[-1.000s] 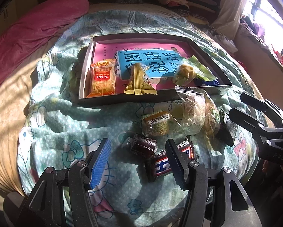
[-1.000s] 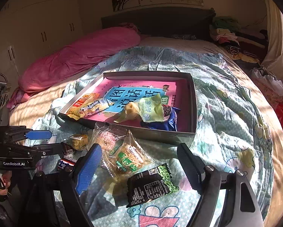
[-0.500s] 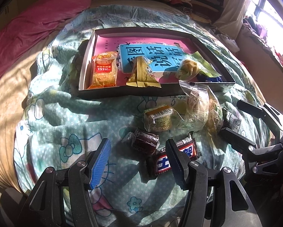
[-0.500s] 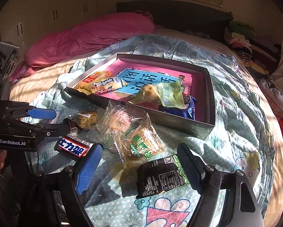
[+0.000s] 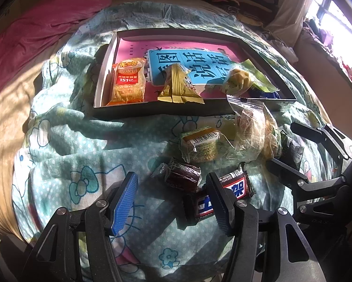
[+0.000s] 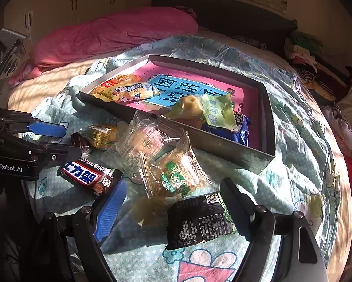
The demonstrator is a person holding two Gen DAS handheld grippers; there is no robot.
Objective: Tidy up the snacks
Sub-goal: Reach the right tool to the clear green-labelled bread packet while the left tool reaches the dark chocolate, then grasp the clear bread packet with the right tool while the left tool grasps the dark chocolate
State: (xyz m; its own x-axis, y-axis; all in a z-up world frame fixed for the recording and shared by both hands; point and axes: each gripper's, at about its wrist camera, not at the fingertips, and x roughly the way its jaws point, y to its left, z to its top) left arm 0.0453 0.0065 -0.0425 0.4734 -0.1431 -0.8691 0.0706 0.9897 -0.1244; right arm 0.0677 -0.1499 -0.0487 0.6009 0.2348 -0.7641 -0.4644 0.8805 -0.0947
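Note:
A grey tray (image 5: 152,111) (image 6: 211,141) on the bed holds an orange cracker packet (image 5: 129,82), a yellow packet (image 5: 178,84), and a green-wrapped pastry (image 5: 241,80) lying over a blue packet (image 6: 241,129). Loose on the sheet in front lie a dark red candy (image 5: 183,178), a chocolate bar (image 5: 237,188) (image 6: 86,176), a gold cake (image 5: 199,145), clear-wrapped pastries (image 6: 176,176) and a black packet (image 6: 199,221). My left gripper (image 5: 172,202) is open, just short of the candy, its right finger over the bar. My right gripper (image 6: 173,209) is open, straddling the black packet without pressing it.
A pink duvet (image 6: 110,35) lies along the far left of the bed. Clothes (image 6: 303,54) are piled at the far right by the headboard. The patterned sheet (image 5: 77,155) is rumpled, with bare stretches left of the snacks. A bright window (image 5: 335,16) is at the right.
My right gripper has come down and rolled, closing in over the black packet. In the left wrist view it has slid in toward the snacks. The left gripper has stayed put.

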